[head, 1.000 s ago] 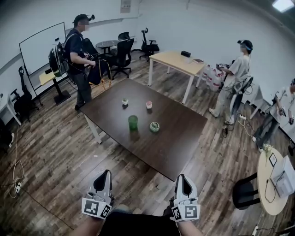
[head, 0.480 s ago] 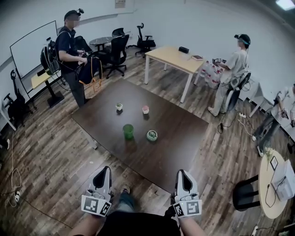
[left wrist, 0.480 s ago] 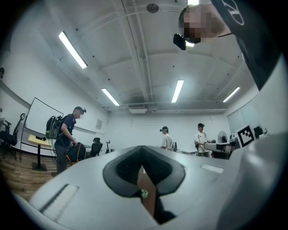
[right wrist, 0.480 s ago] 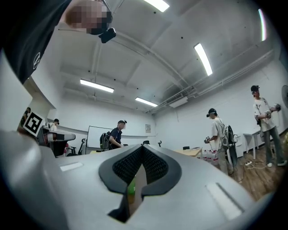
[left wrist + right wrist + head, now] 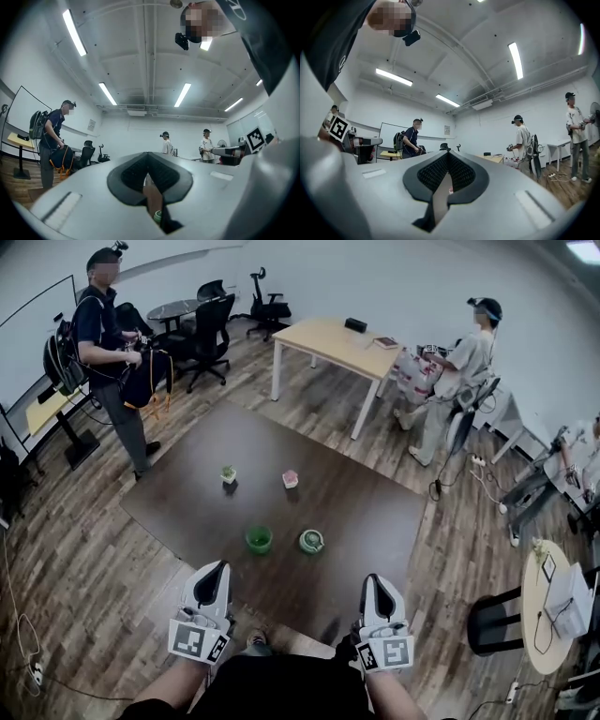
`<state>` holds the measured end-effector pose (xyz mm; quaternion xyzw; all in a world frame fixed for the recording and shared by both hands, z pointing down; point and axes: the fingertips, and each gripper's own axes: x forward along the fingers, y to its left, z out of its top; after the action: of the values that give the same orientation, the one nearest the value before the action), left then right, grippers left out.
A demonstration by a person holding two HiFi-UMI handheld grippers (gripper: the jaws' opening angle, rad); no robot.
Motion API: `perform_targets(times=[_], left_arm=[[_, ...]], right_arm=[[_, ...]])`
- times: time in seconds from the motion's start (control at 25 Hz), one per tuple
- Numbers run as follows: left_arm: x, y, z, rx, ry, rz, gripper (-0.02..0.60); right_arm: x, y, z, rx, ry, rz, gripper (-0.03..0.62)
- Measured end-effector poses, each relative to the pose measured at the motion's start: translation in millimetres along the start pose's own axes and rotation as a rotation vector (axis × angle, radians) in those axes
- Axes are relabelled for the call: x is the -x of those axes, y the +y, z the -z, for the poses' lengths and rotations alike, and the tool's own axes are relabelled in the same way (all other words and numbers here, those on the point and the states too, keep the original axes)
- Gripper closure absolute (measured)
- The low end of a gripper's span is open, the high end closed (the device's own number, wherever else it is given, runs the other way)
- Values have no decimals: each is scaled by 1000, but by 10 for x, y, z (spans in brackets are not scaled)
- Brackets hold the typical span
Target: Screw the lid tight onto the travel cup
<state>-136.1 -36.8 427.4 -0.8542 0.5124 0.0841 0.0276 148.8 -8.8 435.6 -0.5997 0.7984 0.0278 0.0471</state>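
Nearer now, travel cup (image 5: 259, 539) stands ahead of the left claw (image 5: 218, 568).

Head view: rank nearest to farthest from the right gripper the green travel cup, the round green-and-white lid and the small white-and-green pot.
1. Round green-and-white lid, ahead-left of the right gripper.
2. Green travel cup, left of the lid.
3. Small white-and-green pot, farther back, left side.

Way out past the left tongs (image 5: 217, 570), the small greenish thing (image 5: 228, 473) and the pinkish thing (image 5: 291, 479) are too tiny to identify. In the left gripper view the tongs block most of the worktop (image 5: 151, 199); only a green sliver (image 5: 157, 216) peeks through the gap. Both forearms (image 5: 169, 690) are cut off at the bottom edge.
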Motion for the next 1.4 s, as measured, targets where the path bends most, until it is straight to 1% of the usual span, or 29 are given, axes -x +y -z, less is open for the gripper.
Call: perform_targets(times=[0.12, 0.2, 0.32, 0.44, 0.68, 0.76, 0.84, 0.88, 0.92, 0.96, 1.0, 1.08, 1.28, 1.32, 1.36, 1.4], left_arm=[[-242, 200, 83, 15, 4, 5, 581], [-358, 246, 143, 22, 13, 7, 581], [-502, 227, 183, 18, 20, 1, 581], [-621, 222, 191, 9, 16, -25, 581], [-706, 200, 241, 1, 28, -62, 581], [-726, 172, 250, -1, 21, -56, 581], [-762, 111, 238, -13, -9, -26, 581], [-793, 81, 231, -21, -28, -6, 557], [-831, 60, 232, -32, -43, 12, 279], [-867, 53, 248, -46, -49, 24, 41], [-894, 54, 279, -60, -46, 32, 26], [-927, 64, 358, -80, -28, 41, 26], [-968, 161, 528, -70, -8, 32, 26], [-971, 174, 585, -77, 1, 34, 26], [-972, 181, 662, -84, 13, 40, 26], [-969, 187, 764, -87, 32, 50, 26]], right_arm=[[-306, 8, 29, 13, 10, 1, 585], [-442, -4, 41, 22, 12, -3, 585], [-570, -92, 94, 8, 17, -15, 585], [-686, -181, 165, -9, 30, -41, 585], [-822, -307, 274, -31, 51, -83, 585], [-844, -339, 290, -34, 56, -89, 585], [-854, -363, 313, -35, 62, -98, 585], [-859, -369, 329, -36, 65, -102, 585], [-863, -368, 345, -36, 68, -105, 585], [-868, -364, 356, -36, 70, -108, 585], [-874, -358, 364, -35, 72, -111, 585], [-885, -351, 374, -31, 77, -116, 585], [-973, -313, 432, -9, 86, -136, 582], [-1046, -320, 463, -12, 88, -136, 361], [-1135, -335, 506, -25, 96, -136, 17], [-1228, -347, 551, -41, 106, -141, -1]])
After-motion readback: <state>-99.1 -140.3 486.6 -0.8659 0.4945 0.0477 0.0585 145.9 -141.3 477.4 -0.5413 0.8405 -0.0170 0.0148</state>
